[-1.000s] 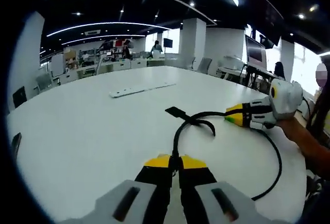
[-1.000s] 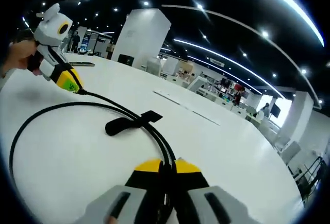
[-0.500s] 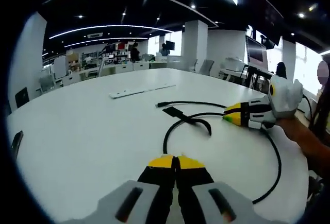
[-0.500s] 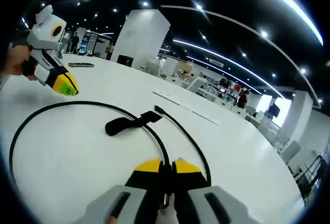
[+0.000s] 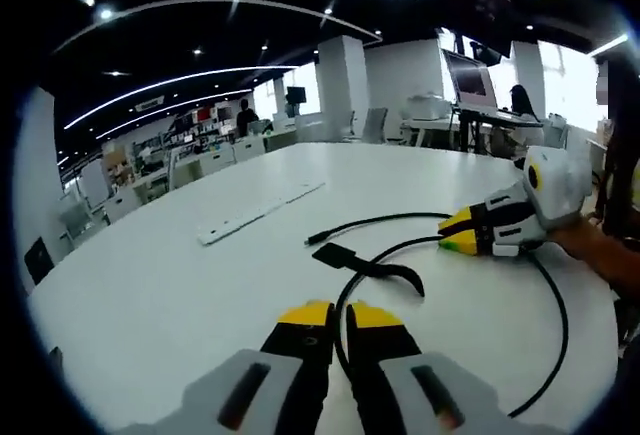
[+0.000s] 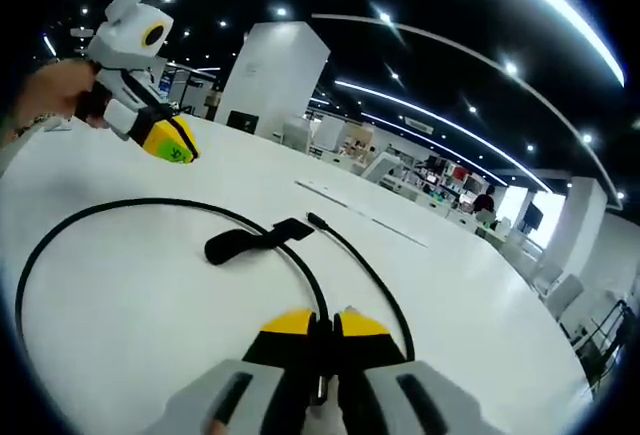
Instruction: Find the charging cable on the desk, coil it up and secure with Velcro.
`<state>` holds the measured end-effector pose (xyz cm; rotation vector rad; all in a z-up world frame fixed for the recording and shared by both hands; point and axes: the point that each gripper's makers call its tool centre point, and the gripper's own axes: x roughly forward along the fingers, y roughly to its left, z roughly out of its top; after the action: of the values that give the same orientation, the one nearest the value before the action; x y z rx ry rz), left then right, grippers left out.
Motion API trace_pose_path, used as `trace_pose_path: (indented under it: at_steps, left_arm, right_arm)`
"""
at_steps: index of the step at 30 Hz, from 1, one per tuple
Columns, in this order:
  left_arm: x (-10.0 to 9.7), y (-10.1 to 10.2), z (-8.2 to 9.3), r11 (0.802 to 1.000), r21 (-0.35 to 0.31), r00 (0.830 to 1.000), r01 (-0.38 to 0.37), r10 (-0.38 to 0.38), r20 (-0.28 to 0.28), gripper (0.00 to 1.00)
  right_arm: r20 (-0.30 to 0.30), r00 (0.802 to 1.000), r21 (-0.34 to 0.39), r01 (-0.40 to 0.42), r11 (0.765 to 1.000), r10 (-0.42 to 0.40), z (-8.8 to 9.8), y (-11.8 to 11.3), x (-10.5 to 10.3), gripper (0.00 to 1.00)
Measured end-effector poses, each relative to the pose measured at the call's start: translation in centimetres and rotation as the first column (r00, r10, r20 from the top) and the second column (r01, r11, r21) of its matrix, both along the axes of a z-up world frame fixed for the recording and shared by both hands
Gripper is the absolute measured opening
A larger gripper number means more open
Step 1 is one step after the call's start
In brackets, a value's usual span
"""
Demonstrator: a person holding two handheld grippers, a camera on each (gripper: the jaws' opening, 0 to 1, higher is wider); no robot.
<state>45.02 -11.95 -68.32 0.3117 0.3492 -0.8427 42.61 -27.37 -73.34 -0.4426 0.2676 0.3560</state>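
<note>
Charging cable (image 5: 545, 285) lies in one loose loop on the wide white tabletop (image 5: 150, 255), so the coil is begun, not bound. The right claw (image 6: 318, 323), jaws pinched on the cable, seems to pin the crossing to keep the loop from springing apart. The left claw (image 5: 331, 313) hangs free above the tabletop, jaws narrow and empty. The Velcro strap (image 6: 245, 243) lies unfastened near the plug end (image 6: 316, 220).

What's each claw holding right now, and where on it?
The right claw is shut on the black cable, pinching two strands where the loop closes. The left claw is nearly closed and holds nothing, lifted off the white table.
</note>
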Motion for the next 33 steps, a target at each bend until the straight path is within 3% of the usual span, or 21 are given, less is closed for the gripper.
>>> trace_pose_path:
  at_steps: [3, 9, 14, 23, 33]
  left_arm:
    - [1.0, -1.0, 0.0, 0.999, 0.035, 1.000, 0.026, -0.026, 0.003, 0.14]
    - [2.7, -2.2, 0.5, 0.991, 0.105, 0.997, 0.080, -0.082, 0.014, 0.19]
    - [3.7, -3.5, 1.9, 0.987, 0.104, 0.992, 0.121, -0.124, 0.027, 0.24]
    - [5.9, -5.8, 2.4, 0.976, 0.129, 0.982, 0.178, -0.184, 0.035, 0.31]
    - [7.6, -8.1, 1.4, 0.968, 0.114, 0.974, 0.222, -0.224, 0.008, 0.33]
  right_arm:
    - [0.003, 1.000, 0.002, -0.001, 1.000, 0.001, 0.0, 0.0, 0.0, 0.09]
    - [0.008, 1.000, 0.008, -0.006, 1.000, 0.006, 0.1, 0.0, 0.0, 0.09]
    - [0.010, 1.000, 0.014, -0.007, 1.000, 0.007, 0.1, 0.0, 0.0, 0.09]
    - [0.013, 1.000, 0.017, -0.012, 1.000, 0.012, 0.1, 0.1, -0.1, 0.09]
    - [0.016, 1.000, 0.018, -0.011, 1.000, 0.011, 0.1, 0.1, -0.1, 0.09]
